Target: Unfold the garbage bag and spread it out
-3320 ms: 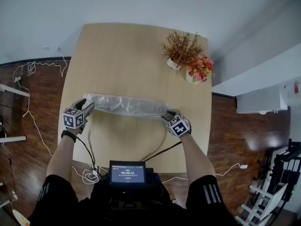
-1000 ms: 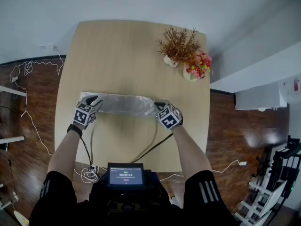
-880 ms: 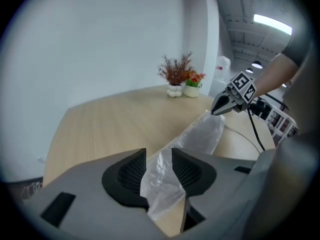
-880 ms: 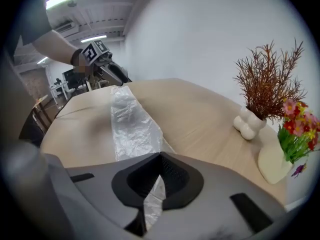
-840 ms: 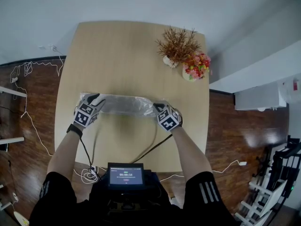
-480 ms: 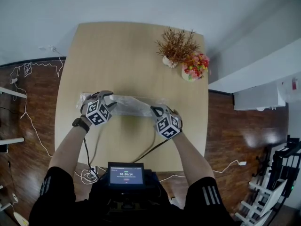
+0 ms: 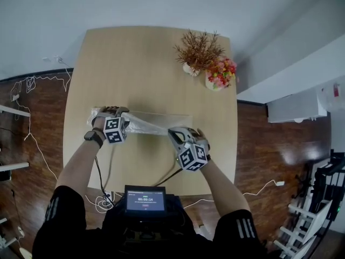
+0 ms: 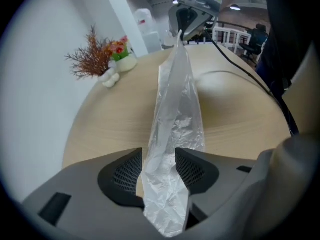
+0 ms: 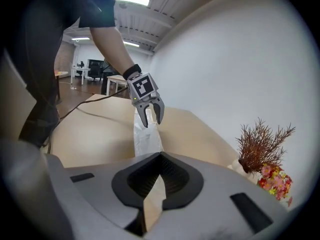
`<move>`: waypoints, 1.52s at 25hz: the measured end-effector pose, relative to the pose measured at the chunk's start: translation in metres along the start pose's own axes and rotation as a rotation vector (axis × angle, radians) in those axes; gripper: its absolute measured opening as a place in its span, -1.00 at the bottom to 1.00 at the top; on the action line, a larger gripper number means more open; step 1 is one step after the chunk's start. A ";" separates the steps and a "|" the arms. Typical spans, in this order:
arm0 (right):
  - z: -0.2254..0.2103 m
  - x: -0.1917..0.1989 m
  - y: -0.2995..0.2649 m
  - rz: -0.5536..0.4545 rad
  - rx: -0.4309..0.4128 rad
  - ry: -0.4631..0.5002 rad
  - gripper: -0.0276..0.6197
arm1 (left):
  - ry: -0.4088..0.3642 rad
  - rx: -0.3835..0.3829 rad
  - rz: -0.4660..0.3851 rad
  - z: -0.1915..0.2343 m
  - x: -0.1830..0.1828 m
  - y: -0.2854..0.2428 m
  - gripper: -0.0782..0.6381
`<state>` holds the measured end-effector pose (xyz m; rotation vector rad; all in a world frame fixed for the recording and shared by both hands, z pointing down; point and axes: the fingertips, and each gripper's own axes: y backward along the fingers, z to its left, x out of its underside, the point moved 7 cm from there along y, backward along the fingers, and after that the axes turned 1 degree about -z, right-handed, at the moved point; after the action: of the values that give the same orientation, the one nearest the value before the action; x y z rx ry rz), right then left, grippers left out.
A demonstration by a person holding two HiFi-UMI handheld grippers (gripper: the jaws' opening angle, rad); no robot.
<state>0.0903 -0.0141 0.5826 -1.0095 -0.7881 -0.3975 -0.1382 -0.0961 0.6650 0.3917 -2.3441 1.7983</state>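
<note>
Now bag (image 7: 150, 124) threads left gripper's (image 7: 113, 112) just-opening jaws to right gripper (image 7: 173, 133).

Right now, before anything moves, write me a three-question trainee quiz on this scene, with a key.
1. True or false: the right hand-held gripper is shut on the garbage bag.
2. The pot of coloured flowers stands: A) on the bag, B) at the far right corner of the table, C) on the floor.
3. What lies between the jaws of the left hand-held gripper?
Key: 1 true. 2 B. 3 The garbage bag; those jaws have just been opening.
</note>
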 end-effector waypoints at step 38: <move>-0.007 0.024 0.063 0.040 0.054 -0.339 -0.33 | -0.166 -0.095 -0.101 -0.087 -0.037 0.059 -0.78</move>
<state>0.1486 0.0116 0.5606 -1.0538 -1.0752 -0.1704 -0.1235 0.0057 0.6226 0.6569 -2.4579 1.6611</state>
